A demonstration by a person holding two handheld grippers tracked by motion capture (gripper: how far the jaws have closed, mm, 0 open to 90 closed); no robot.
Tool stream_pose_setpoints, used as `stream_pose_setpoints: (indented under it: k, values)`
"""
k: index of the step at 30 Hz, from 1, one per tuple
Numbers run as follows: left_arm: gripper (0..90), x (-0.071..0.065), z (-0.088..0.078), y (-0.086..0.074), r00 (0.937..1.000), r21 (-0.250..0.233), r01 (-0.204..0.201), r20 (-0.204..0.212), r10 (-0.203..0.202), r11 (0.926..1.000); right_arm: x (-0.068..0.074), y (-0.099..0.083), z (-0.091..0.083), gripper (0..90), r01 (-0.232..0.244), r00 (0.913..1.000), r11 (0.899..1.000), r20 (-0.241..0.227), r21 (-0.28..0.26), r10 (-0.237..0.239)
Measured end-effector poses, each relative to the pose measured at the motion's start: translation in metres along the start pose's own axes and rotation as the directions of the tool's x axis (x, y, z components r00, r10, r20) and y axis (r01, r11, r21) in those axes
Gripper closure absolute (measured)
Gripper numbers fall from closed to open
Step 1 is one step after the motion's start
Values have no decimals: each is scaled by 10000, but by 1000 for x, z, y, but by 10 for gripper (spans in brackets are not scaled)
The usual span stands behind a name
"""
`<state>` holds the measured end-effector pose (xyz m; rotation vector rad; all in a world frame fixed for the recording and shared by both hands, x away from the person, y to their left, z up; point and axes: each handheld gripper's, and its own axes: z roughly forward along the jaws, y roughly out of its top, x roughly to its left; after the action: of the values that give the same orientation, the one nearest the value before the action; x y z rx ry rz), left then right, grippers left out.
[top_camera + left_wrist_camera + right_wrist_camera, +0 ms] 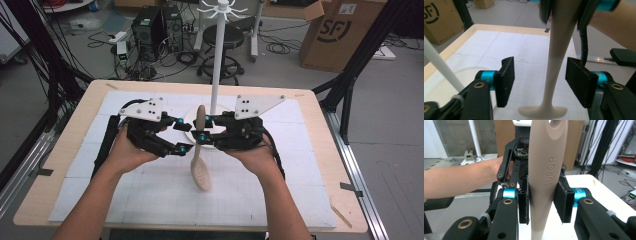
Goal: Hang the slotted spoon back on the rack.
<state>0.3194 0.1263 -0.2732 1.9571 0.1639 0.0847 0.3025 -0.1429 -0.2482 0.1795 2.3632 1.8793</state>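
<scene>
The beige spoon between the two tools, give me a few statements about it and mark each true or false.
1. The right tool is shut on the beige spoon's handle. True.
2. The left tool is clamped on the spoon. False: its pads stand apart on either side of the neck, not touching.
3. The spoon hangs from the white stand. False: the right tool holds it upright in front of the stand.
4. The handle reads SUPOR. True.
5. The spoon's bowl points toward the person. True.
</scene>
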Motion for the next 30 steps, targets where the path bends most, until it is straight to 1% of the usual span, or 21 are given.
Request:
stream_pose_setpoints:
  k: [1,2,3,5,7,8,10,11,12,14,15,17,18,19,21,23,25,27,30]
  values:
    - [379,1,-4,-3,10000,0,77,-31,-77,10000,0,0,-2,681,1,10000,10000,59,-11,-1]
    - [362,2,-8,-7,9995,-94,312,-73,-313,9995,0,0,-3,681,-1,10000,10000,84,-4,1]
    - [342,2,-11,-10,9991,-101,403,-103,-404,9991,-1,0,-5,680,-18,9999,10000,134,-19,18]
    - [313,1,-20,-18,9986,-180,479,-224,-483,9987,-1,0,-7,680,-63,9997,10000,227,-6,63]
    - [278,-1,-30,-28,9975,-415,594,-370,-610,9974,-2,0,-10,680,-91,9995,10000,293,14,91]
    - [265,-1,-36,-34,9971,-445,585,-467,-605,9973,-3,0,-12,680,-92,9993,10000,369,-9,92]
    - [247,-1,-44,-47,9948,-514,675,-730,-712,9964,-4,-1,-15,680,-140,9989,9999,455,-17,141]
    - [235,0,-47,-54,9920,-492,797,-944,-841,9956,-5,-1,-16,681,-165,9985,9999,529,-28,166]
    - [222,1,-50,-60,9896,-556,928,-1052,-983,9941,-5,-1,-17,680,-172,9983,9999,548,-7,172]
    - [205,2,-55,-70,9863,-737,1118,-1137,-1198,9910,-6,-1,-19,680,-210,9979,9998,611,-38,212]
    - [199,2,-57,-73,9861,-771,1107,-1158,-1192,9909,-7,-1,-20,680,-210,9974,9998,690,-23,211]
    - [199,3,-58,-76,9864,-769,1052,-1185,-1139,9915,-8,-1,-21,680,-259,9970,9997,724,-14,259]
    - [200,3,-57,-77,9845,-685,1142,-1255,-1222,9911,-9,-2,-22,680,-247,9969,9997,747,15,245]
    - [198,3,-56,-77,9837,-647,1135,-1329,-1213,9914,-10,-2,-23,680,-270,9964,9996,806,61,264]
    - [192,1,-53,-77,9839,-550,1083,-1372,-1149,9926,-11,-2,-24,680,-292,9958,9995,872,130,279]
    - [175,0,-50,-78,9829,-303,1064,-1478,-1098,9939,-11,-2,-25,680,-295,9947,9995,993,115,282]
    - [169,-1,-49,-80,9821,-184,1051,-1555,-1067,9943,-11,-2,-26,680,-306,9948,9995,975,93,295]
    - [162,-1,-52,-82,9815,-250,1068,-1571,-1094,9940,-12,-3,-28,680,-320,9946,9994,992,106,307]
    - [128,-2,-58,-85,9750,-154,1083,-1936,-1093,9940,-15,-3,-31,680,-350,9928,9992,1150,171,329]
